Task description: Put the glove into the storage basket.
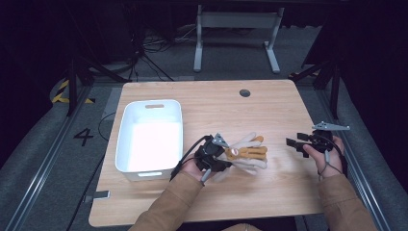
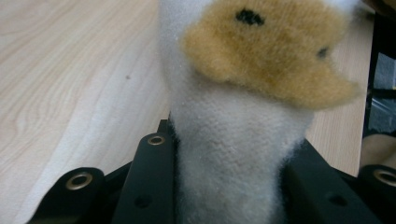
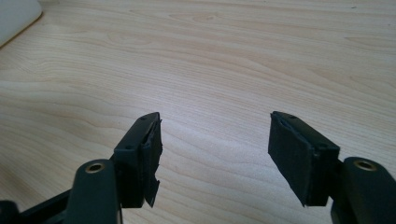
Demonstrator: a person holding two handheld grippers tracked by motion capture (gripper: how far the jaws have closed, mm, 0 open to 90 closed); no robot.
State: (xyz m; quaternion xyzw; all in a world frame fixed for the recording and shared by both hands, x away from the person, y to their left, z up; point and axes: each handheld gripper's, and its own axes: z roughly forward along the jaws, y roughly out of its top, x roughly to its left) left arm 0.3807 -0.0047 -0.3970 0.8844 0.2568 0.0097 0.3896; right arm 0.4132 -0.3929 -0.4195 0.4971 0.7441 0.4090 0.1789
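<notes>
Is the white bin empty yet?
Empty: the white bin shows a bare floor in the high view. The plush toy lies outside, clamped in the left gripper.

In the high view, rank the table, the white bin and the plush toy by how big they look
1. Wooden table, clearly largest.
2. White bin.
3. Plush toy, smallest, partly hidden by the left gripper clamped on it.

Wooden table; white bin, plush toy on it.
</notes>
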